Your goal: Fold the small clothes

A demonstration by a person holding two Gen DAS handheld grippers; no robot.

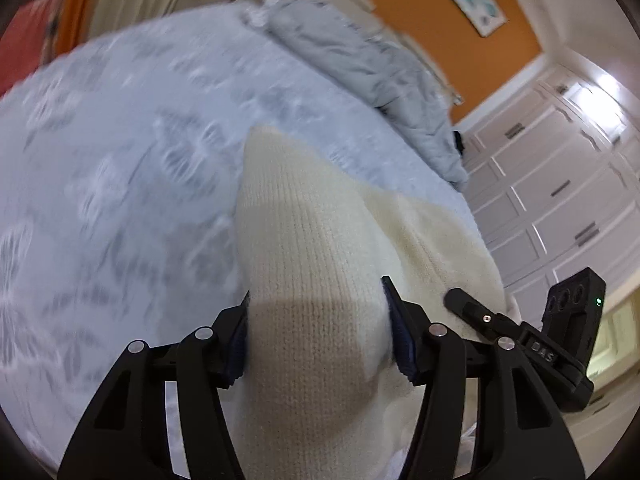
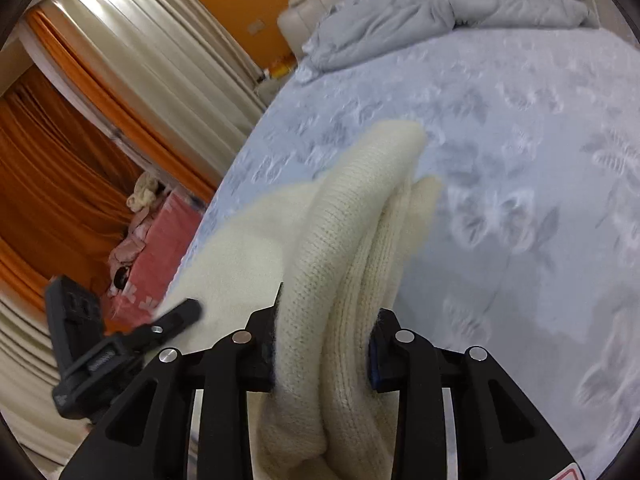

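Left wrist view: your left gripper (image 1: 318, 334) pinches the cream knit garment (image 1: 312, 240), lifted above the bed (image 1: 120, 152); your right gripper (image 2: 326, 346) clamps bunched layers of it; likely mid-fold; next, lower both edges together onto the bed.

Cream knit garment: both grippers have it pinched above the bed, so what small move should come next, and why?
Probably lower both together and lay it flat on the bedspread. The left gripper and right gripper each clamp bunched folds of the cream knit garment, which looks lifted, with bare bedspread ahead.
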